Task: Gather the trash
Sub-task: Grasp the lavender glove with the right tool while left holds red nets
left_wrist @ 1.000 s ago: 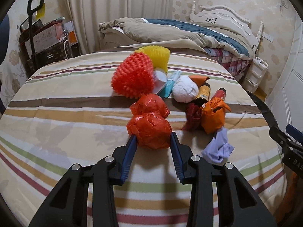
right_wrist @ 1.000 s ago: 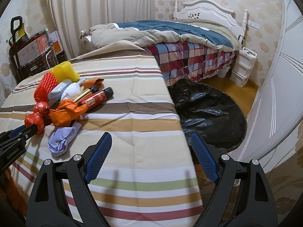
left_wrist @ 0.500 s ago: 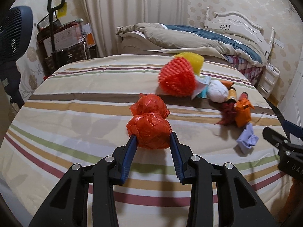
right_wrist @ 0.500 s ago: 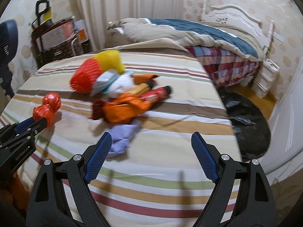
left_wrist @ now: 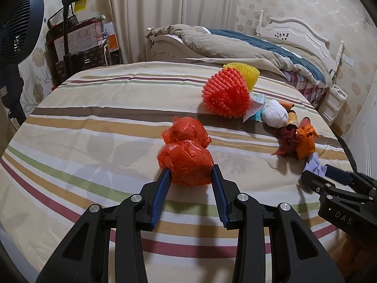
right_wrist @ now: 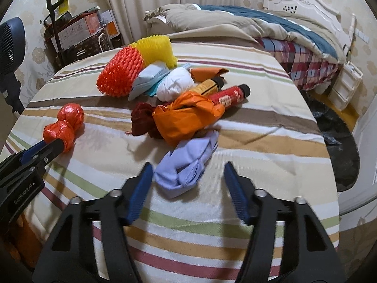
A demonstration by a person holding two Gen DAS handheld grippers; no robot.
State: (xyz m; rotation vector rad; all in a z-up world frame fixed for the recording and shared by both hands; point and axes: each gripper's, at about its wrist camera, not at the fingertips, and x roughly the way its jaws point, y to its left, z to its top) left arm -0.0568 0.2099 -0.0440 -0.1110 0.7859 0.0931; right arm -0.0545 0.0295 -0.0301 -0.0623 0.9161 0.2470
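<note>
My left gripper (left_wrist: 189,174) is shut on a crumpled red plastic bag (left_wrist: 185,159), held just above the striped tablecloth; the bag also shows in the right wrist view (right_wrist: 63,127). My right gripper (right_wrist: 187,176) is open, its jaws on either side of a crumpled lilac cloth (right_wrist: 188,162) that lies on the table. Behind the cloth is a pile of trash: an orange bag (right_wrist: 186,118), a dark red wad (right_wrist: 141,122), a white wad (right_wrist: 175,85), a red bottle (right_wrist: 229,96), and an orange spiky foam net (right_wrist: 120,70).
The striped table (right_wrist: 259,141) ends at the right, where a black trash bag (right_wrist: 339,136) lies open on the floor. A bed (right_wrist: 259,28) stands behind. A fan (left_wrist: 16,30) and a cart with boxes (left_wrist: 77,44) stand at the left.
The right gripper has swung left and down to the lilac cloth and its jaws have narrowed around it. The left gripper has drawn back to the left, still holding the red bag.
</note>
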